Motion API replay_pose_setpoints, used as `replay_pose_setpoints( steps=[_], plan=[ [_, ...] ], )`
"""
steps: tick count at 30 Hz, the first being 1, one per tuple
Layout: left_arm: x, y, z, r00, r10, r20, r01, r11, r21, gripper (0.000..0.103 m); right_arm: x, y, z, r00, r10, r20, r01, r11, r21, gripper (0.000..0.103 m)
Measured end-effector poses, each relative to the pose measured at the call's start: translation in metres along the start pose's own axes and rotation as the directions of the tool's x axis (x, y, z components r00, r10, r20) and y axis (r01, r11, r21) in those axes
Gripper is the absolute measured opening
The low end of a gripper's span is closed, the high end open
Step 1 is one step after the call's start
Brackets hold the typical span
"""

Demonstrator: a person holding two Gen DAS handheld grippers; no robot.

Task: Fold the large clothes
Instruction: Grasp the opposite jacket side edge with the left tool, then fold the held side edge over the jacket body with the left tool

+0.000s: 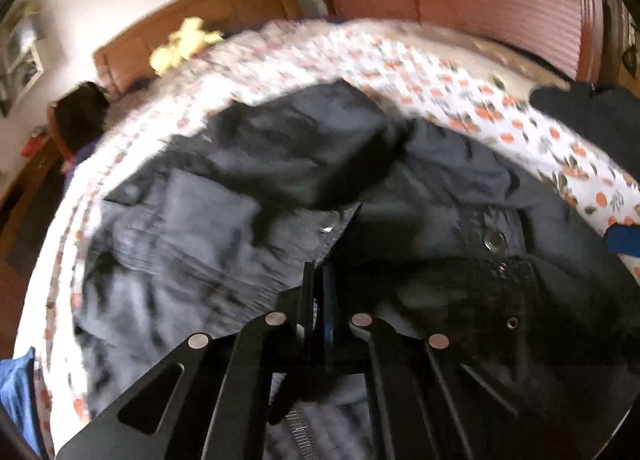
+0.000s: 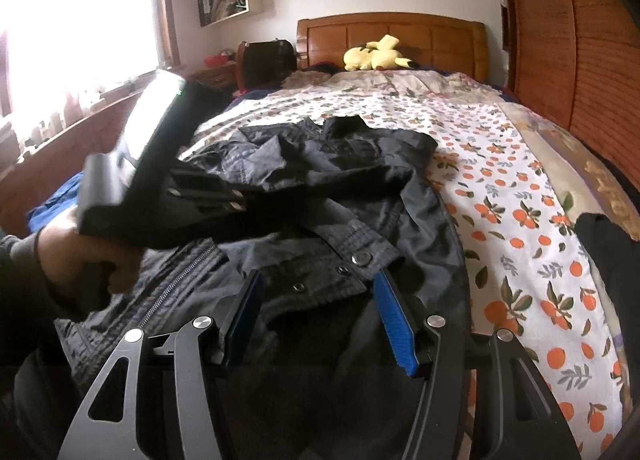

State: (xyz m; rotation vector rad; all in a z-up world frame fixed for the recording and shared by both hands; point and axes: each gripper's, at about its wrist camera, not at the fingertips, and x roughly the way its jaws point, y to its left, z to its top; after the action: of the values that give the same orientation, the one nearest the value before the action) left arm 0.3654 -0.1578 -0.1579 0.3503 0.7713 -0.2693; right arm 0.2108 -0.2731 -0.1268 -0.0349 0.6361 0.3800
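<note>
A dark grey-black jacket [image 2: 328,187] with metal snaps and a zipper lies crumpled on the bed; it also shows in the left wrist view [image 1: 240,195]. My left gripper [image 1: 320,280] is shut on a fold of the jacket's front edge and holds it above the rest of the cloth. In the right wrist view the left gripper's body [image 2: 160,163] reaches over the jacket from the left. My right gripper [image 2: 320,300] is open, its blue pads [image 2: 394,320] on either side of the jacket's snap placket, low over the near hem.
The bed [image 2: 520,187] has an orange-print sheet, with a yellow plush toy [image 2: 376,53] at the wooden headboard. A wooden wardrobe [image 2: 568,39] stands on the right and a nightstand and window on the left. A blue cloth [image 2: 52,207] lies at the bed's left edge.
</note>
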Motion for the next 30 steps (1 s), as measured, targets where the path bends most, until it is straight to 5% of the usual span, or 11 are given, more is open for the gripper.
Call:
replay_pose_setpoints(
  steps=[7,15,30],
  plan=[
    [-0.055,0.065,-0.001,0.988,0.116,0.105,-0.109,0.992,-0.070,0.004,0.013,0.016,0.011,1.000,-0.010,0.000,0.010,1.000,-0.021,0.055],
    [-0.068,0.139,-0.027,0.975,0.208,0.082,-0.195,0.969,-0.151,0.004,0.032,0.041,0.021,1.000,-0.017,-0.012,0.016,0.999,-0.051,0.055],
    [-0.064,0.212,-0.087,0.981,0.190,0.033,-0.174,0.947,-0.271,0.005,0.068,0.081,0.027,0.998,-0.014,-0.066,0.007,0.994,-0.109,0.055]
  ],
)
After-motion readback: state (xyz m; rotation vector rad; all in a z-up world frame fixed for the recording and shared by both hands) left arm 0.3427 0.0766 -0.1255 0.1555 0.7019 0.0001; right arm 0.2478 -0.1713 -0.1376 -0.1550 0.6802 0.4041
